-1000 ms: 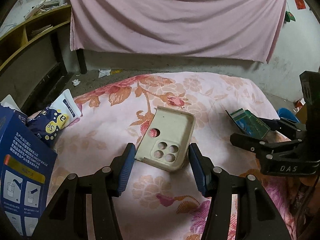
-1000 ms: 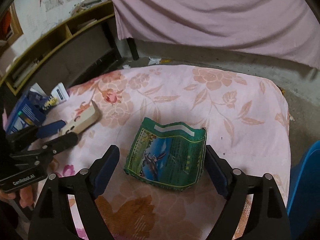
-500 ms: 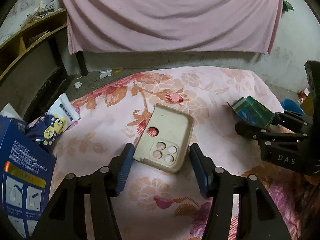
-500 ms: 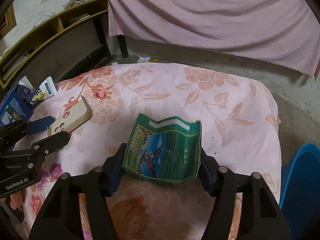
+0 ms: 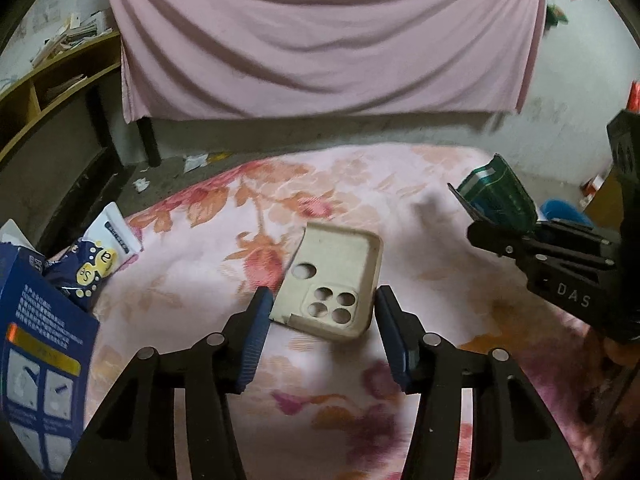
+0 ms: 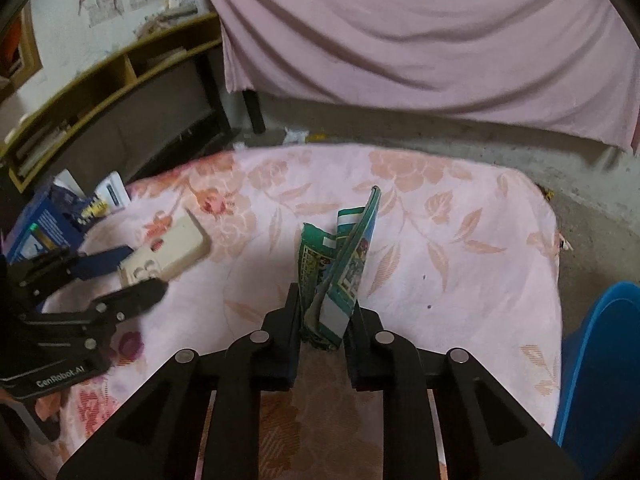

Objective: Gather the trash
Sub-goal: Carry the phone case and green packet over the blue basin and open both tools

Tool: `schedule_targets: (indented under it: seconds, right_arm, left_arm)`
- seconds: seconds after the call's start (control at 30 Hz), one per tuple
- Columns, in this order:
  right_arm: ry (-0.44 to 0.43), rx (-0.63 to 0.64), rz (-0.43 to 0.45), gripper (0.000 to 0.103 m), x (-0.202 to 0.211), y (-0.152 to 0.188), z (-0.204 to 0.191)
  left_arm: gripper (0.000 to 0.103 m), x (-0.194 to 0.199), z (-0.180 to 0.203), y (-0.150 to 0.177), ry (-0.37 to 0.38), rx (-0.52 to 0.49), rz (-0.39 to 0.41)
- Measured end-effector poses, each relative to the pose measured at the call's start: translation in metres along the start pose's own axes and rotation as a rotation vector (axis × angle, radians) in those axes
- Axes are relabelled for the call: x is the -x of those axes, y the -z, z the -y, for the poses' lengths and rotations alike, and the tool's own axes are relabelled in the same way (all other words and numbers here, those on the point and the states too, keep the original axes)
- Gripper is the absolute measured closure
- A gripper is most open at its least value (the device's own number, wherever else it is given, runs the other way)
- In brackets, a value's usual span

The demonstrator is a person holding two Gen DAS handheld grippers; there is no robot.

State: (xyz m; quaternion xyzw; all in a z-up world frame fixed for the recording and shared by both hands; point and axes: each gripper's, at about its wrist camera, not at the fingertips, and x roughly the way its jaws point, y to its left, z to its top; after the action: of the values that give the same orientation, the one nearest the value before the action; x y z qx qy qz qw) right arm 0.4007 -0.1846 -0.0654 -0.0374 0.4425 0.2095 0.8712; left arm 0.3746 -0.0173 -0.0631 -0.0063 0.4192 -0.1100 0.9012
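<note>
On the floral-covered bench [image 5: 400,184], a beige phone case [image 5: 332,280] is straddled by the closing jaws of the left gripper [image 5: 320,320], just short of contact. A green wrapper [image 6: 340,272] is pinched upright by the closing right gripper [image 6: 323,320].

Green wrapper [image 6: 340,276] crumpled upright — beige phone case [image 5: 332,280] flat.

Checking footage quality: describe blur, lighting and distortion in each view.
Left wrist view: fisheye bends the shelf, corners dark, floral cloth softly blurred, phone case fairly sharp. Right wrist view: same vignette, dim light, the left gripper smeared, green packet readable.
</note>
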Motion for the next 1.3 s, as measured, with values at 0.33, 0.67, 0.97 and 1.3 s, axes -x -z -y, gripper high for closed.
schedule_targets:
  seconds: [0.33,0.67,0.97,1.3]
  right_arm:
    - [0.026,-0.052,0.357,0.087,0.079,0.022,0.024]
    - [0.175,-0.062,0.568,0.087,0.148,0.051,0.067]
    - [0.308,-0.157,0.691,0.084,0.204,0.086,0.120]
    - [0.367,-0.297,0.624,0.084,0.224,0.113,0.171]
  left_arm:
    - [0.057,0.038,0.040,-0.010,0.085,0.063,0.218]
    - [0.057,0.069,0.118,-0.033,0.213,0.014,0.397]
    - [0.057,0.071,0.205,-0.050,0.347,-0.073,0.446]
    - [0.057,0.039,0.277,-0.052,0.391,-0.134,0.323]
